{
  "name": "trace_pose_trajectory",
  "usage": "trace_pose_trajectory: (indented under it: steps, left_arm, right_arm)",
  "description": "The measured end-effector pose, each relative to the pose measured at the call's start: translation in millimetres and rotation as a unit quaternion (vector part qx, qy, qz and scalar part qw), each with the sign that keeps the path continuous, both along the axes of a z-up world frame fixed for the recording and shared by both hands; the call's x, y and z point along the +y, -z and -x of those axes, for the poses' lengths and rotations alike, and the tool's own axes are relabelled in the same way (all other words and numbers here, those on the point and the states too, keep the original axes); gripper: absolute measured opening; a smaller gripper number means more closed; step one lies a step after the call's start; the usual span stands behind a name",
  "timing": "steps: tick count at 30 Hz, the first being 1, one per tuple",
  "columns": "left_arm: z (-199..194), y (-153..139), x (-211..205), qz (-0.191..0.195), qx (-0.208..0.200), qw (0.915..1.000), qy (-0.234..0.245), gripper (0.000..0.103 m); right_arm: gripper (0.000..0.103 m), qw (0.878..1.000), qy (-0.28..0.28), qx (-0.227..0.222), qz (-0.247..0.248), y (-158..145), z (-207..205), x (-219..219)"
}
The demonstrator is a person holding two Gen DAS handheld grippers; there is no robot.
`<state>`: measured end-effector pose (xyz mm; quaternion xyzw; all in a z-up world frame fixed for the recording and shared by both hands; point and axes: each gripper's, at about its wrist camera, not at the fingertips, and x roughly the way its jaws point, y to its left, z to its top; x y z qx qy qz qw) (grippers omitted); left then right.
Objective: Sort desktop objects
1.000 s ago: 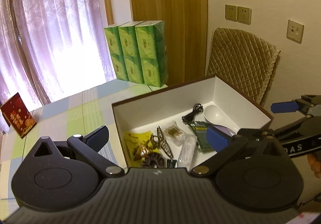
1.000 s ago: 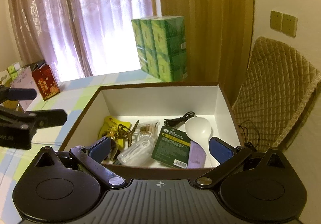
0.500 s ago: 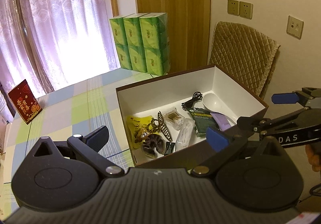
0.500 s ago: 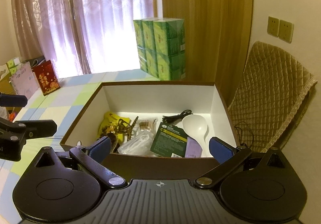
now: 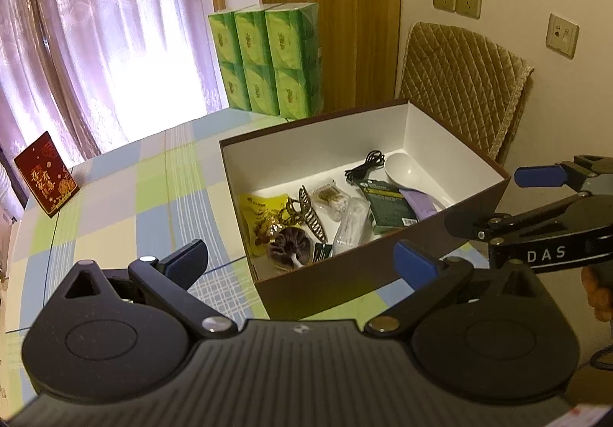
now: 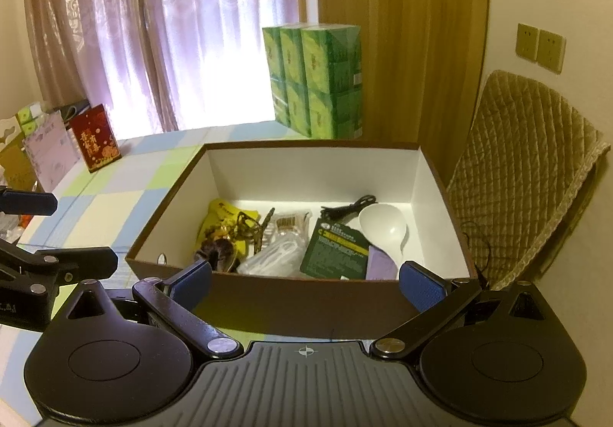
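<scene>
While both tools hang back from the box, the left gripper (image 5: 300,262) has its blue-padded fingers spread wide and empty over the checked tablecloth (image 5: 126,205), and the right gripper (image 6: 304,283) is just as wide, nothing between its pads, lined up with the near wall of the brown box (image 6: 306,308). In the left wrist view the right gripper juts in from the right edge, level with the box's near right corner.

Inside the white-lined box, everything's piled toward the near side: a yellow packet (image 6: 222,216) at the left with a dark hair clip (image 5: 312,214) and a brown fuzzy piece (image 5: 289,247) on or against it, then a clear plastic bag (image 6: 276,254), a small bag of cotton swabs (image 5: 329,195), a dark green packet (image 6: 335,251), a purple strip (image 6: 379,264) beside it, a white spoon (image 6: 385,226) and a coiled black cable (image 6: 346,208) toward the back right.

Beyond the box stands a stack of green tissue packs (image 6: 318,78) by the wooden panel. A red card (image 5: 46,174) stands at the far left of the table, curtains (image 6: 153,25) behind, and a quilted chair back (image 6: 528,166) off to the right.
</scene>
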<state>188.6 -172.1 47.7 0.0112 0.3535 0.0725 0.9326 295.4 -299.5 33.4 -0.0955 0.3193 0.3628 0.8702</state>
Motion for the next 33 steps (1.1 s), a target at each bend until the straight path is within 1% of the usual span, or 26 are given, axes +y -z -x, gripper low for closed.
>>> trace_pose_trajectory:
  steps: [15,22,33]
  left_arm:
    - [0.2,9.6,2.0,-0.003,0.015,0.9999,0.001,0.102]
    - [0.0,16.8,1.6,0.003,0.027,0.9996,0.002,0.102]
    - [-1.6,28.7,2.2,0.007,0.044,0.999,-0.008,0.102]
  right_arm:
    - [0.101,1.0,0.002,0.018,0.014,12.7,2.8,-1.2]
    - [0.101,0.999,-0.002,0.026,0.021,20.6,5.3,-0.4]
    - [0.101,0.999,-0.005,0.04,0.031,32.8,6.6,-1.9]
